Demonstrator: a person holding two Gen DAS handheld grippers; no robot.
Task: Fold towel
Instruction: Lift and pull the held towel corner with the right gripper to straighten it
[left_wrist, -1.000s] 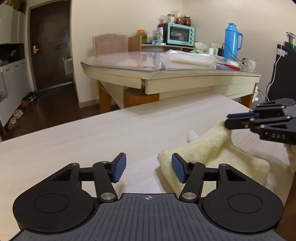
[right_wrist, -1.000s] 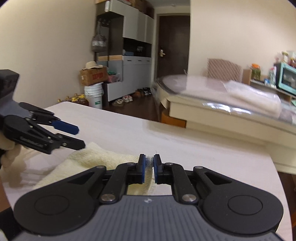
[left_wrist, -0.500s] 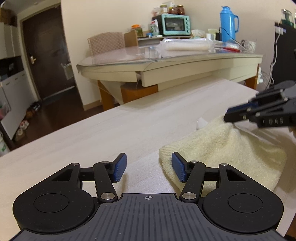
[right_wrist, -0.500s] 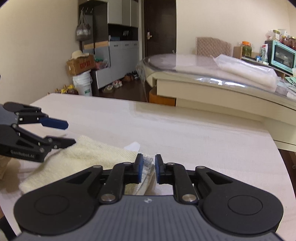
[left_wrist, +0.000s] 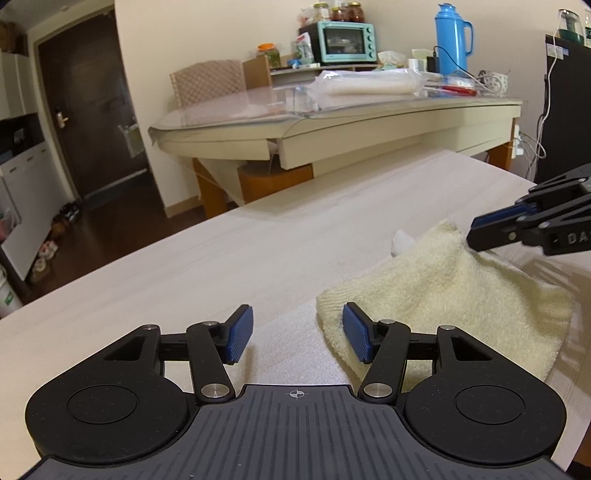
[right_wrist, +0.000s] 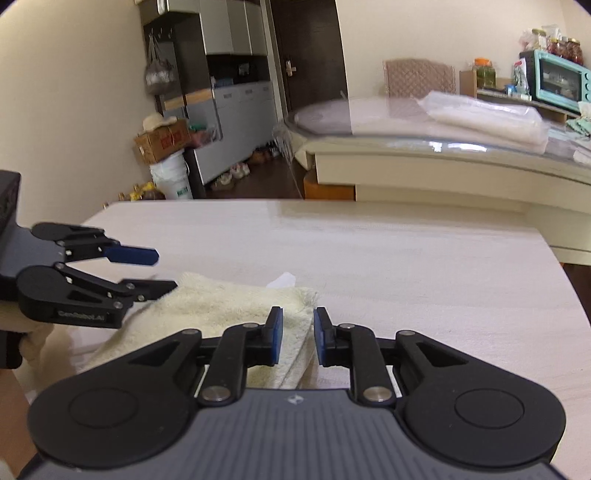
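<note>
Pale wood table (left_wrist: 229, 266) carries the cream towel (left_wrist: 443, 295), lying doubled w/ stacked edges, just ahead-right of the left gripper (left_wrist: 297, 334) and under the right gripper (right_wrist: 297, 339). Both grippers spread, pinching nothing, so at least one fold looks done; whether another's left, can't tell. White tag (right_wrist: 282, 279) pokes out at far edge.

Towel (left_wrist: 454, 295): pale cream terry cloth, folded over into a rough rectangle, layered edges showing at one end. Lies flat on light wooden table (left_wrist: 221, 273). Small white tag (right_wrist: 282, 279) protrudes at far edge.
</note>
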